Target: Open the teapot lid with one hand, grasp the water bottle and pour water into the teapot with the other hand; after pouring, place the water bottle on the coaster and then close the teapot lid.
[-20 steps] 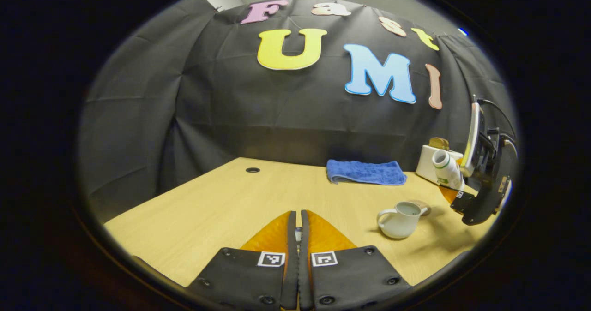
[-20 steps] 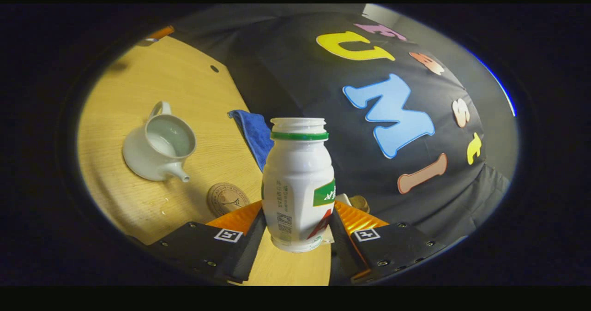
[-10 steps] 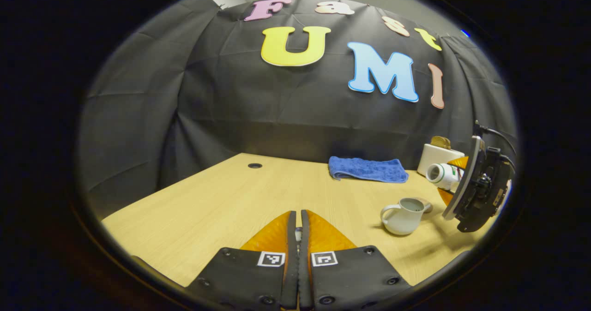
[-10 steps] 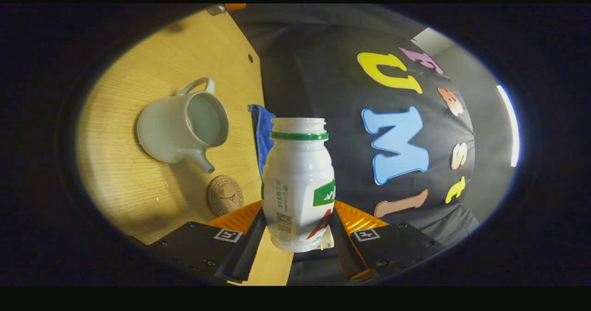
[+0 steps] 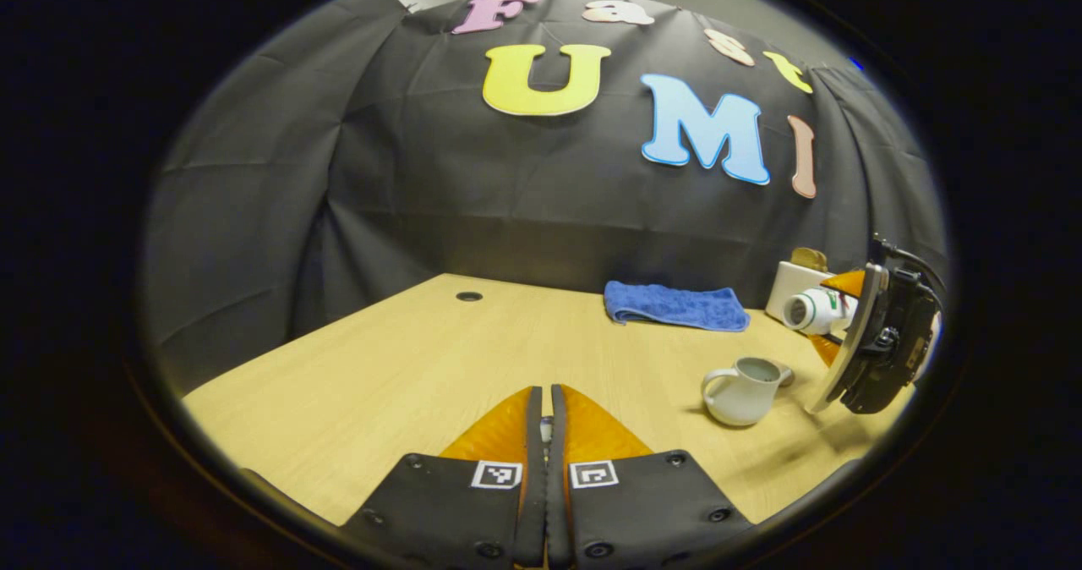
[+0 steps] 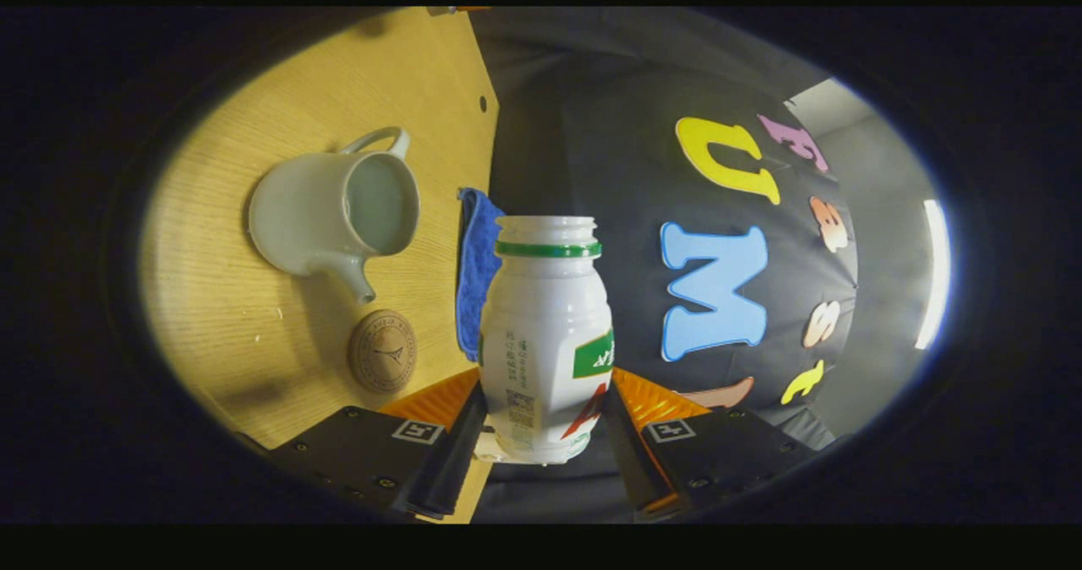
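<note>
Right gripper view has my right tongs [image 6: 541, 435] pinching the water bottle [image 6: 545, 333] at its lower body, one finger on each side, with its open mouth pointing toward the top of the frame. The teapot [image 6: 334, 206] sits at upper left on the table [image 6: 211, 316], lid off, pale liquid visible inside, its spout aimed toward the round coaster [image 6: 382, 351] just below it in the frame. A blue cloth [image 6: 475, 274] lies between the pot and the bottle.

I judge I am in the pouring step, or just at its end: the bottle lies nearly on its side, yet its mouth is off to the side of the pot's opening, not over it. If pouring is done, the next move calls for righting the bottle and lowering it squarely onto the coaster, which is small and stands near the spout.

The left gripper view adds what my own camera cannot: the bottle's roughly level tilt at right of frame, and a white box [image 5: 790, 287] behind it. There my left tongs [image 5: 545, 435] are pressed together low in the frame; something small may sit between the tips, possibly the lid, but I cannot tell.
</note>
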Demonstrator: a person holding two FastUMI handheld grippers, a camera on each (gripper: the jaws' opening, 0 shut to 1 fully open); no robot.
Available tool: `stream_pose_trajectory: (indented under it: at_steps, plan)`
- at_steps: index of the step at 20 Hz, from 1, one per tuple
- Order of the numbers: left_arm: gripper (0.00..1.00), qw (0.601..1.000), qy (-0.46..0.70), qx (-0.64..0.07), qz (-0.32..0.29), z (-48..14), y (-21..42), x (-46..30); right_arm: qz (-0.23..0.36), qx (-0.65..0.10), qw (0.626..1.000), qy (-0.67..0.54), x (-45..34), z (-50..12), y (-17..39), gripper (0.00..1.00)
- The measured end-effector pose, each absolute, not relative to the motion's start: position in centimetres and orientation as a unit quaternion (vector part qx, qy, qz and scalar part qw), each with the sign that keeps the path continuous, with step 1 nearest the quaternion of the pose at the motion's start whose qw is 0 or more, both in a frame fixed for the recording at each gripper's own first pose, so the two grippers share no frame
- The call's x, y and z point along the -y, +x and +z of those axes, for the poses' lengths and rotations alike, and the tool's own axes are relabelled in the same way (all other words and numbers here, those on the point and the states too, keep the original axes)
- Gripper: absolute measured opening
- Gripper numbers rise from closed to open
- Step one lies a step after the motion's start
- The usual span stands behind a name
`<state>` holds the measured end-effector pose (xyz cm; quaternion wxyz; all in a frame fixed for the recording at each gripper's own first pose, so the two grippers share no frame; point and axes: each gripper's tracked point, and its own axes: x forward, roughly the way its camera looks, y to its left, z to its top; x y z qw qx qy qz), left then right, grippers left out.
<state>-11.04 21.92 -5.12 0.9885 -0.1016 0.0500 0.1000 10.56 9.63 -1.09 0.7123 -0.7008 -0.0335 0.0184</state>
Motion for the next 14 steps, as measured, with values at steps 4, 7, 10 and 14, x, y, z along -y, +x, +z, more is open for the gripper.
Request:
stream_pose_trajectory:
  at_steps: [4,7,10,14]
  plan:
    - [0.11,0.988,-0.101,-0.053,0.099,-5.34,-10.98,-21.89,0.016,0.041,0.698,-0.715,-9.76,-1.07,10.52,0.72]
    - [0.11,0.988,-0.100,-0.055,0.099,-5.35,-10.96,-21.90,0.017,0.044,0.690,-0.722,-9.83,-1.09,10.61,0.72]
    - [0.07,0.988,-0.100,-0.057,0.100,-5.46,-10.95,-21.89,0.017,0.047,0.682,-0.730,-10.00,-1.07,10.58,0.72]
    - [0.11,0.988,-0.100,-0.060,0.100,-5.51,-10.95,-21.93,0.018,0.054,0.667,-0.742,-10.27,-0.94,10.49,0.72]
